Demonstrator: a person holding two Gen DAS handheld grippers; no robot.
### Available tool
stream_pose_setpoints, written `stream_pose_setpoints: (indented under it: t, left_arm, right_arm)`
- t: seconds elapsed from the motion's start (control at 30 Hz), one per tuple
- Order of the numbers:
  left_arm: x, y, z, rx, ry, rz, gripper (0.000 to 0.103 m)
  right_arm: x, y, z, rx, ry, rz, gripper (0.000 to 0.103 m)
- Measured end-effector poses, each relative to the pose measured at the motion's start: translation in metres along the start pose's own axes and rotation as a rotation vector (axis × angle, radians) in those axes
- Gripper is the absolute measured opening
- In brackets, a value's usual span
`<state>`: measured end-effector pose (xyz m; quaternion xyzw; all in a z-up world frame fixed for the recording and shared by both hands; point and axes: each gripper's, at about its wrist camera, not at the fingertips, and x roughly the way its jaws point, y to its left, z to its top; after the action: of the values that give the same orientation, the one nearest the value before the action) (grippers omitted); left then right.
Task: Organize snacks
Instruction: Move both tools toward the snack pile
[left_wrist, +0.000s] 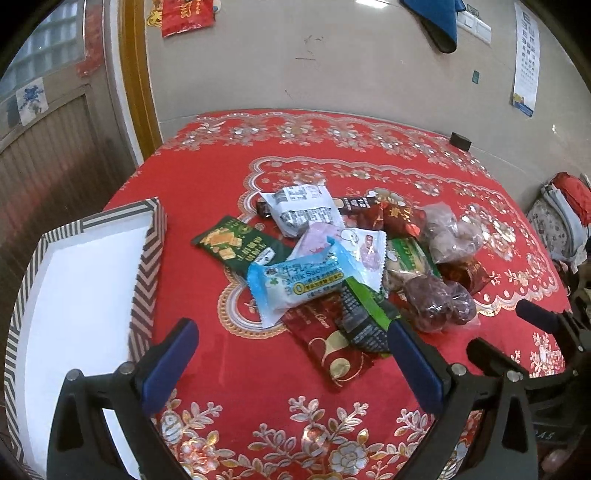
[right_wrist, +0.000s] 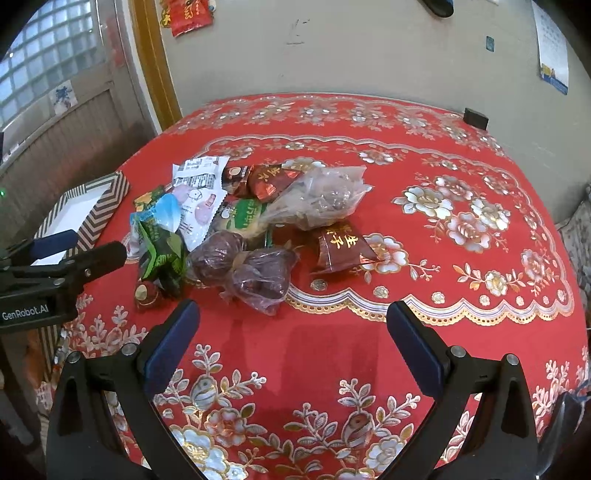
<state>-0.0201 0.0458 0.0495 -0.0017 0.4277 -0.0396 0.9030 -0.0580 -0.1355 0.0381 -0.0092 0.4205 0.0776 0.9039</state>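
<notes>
I see my left gripper (left_wrist: 291, 339) and right gripper (right_wrist: 293, 319) both spread wide, holding nothing. The snack pile (left_wrist: 354, 258) lies just right of the striped box (left_wrist: 147, 266), whose white inside is bare.

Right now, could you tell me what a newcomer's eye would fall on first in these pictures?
First, the heap of snack packets in the middle of the red flowered tablecloth, with a light blue packet on top near the front. Next, the striped box lying open at the table's left edge with nothing in it. Both the left gripper and right gripper are open, holding nothing.
</notes>
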Motion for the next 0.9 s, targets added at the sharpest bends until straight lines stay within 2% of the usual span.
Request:
stream_pose_setpoints:
  t: [0.43,0.9]
  left_arm:
    - [0.01,-0.019,0.003,0.029,0.008,0.004,0.103]
    - [0.02,-0.017,0.007,-0.016,0.038,0.002,0.103]
  right_arm:
    - [0.003,-0.005,-0.001,0.009,0.013,-0.004,0.102]
    - [0.007,-0.014,-0.005,0.033,0.025,0.003,0.102]
